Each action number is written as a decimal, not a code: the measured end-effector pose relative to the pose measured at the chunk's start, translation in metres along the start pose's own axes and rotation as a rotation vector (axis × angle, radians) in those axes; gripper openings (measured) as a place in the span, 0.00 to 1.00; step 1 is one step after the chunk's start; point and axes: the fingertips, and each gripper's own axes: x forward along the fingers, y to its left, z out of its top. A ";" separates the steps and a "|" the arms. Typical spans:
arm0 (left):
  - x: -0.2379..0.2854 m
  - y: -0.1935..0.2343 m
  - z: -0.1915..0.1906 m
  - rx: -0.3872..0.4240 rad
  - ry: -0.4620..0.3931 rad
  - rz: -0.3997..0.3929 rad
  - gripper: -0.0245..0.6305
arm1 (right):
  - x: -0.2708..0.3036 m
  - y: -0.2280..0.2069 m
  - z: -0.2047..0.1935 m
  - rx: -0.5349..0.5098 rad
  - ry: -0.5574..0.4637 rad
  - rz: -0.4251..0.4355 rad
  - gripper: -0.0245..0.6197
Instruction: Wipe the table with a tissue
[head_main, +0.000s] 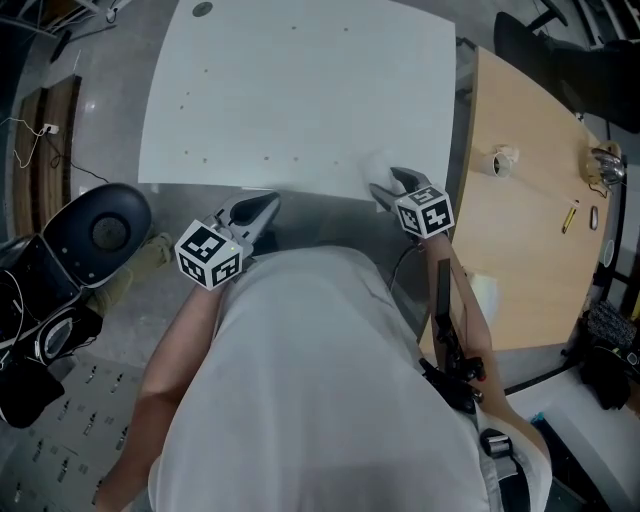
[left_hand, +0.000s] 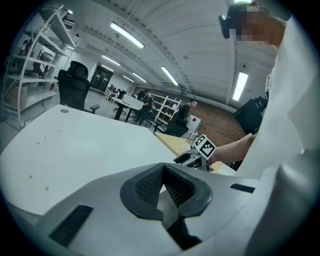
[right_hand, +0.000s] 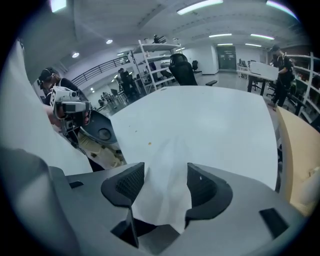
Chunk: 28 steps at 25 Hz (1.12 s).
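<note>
Close in, the right tool (right_hand: 161, 187) straddles the tissue (right_hand: 167, 162) with jaws wide and not pinching, so it lies loose at the near edge of the white desk (right_hand: 215, 115), probably between grips, while the left tool (left_hand: 164, 184), closed and empty, hangs aside.

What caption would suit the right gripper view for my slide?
Right gripper, jaws open, with a white tissue between them on the white table.

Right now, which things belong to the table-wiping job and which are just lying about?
Job: white table; tissue, loose between the open right tongs; specks on the table.
Lying about: tape roll and small yellow stick, both on the wooden table; black chair.
</note>
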 end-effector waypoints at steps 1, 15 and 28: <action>0.000 0.000 0.000 0.000 -0.001 0.002 0.05 | -0.004 -0.001 0.004 0.000 -0.020 -0.016 0.41; -0.003 0.004 0.002 0.008 0.008 0.011 0.05 | 0.024 -0.006 -0.011 0.224 -0.070 -0.058 0.32; -0.002 0.007 0.002 0.004 0.008 -0.013 0.05 | -0.014 -0.052 -0.003 0.246 -0.110 -0.282 0.23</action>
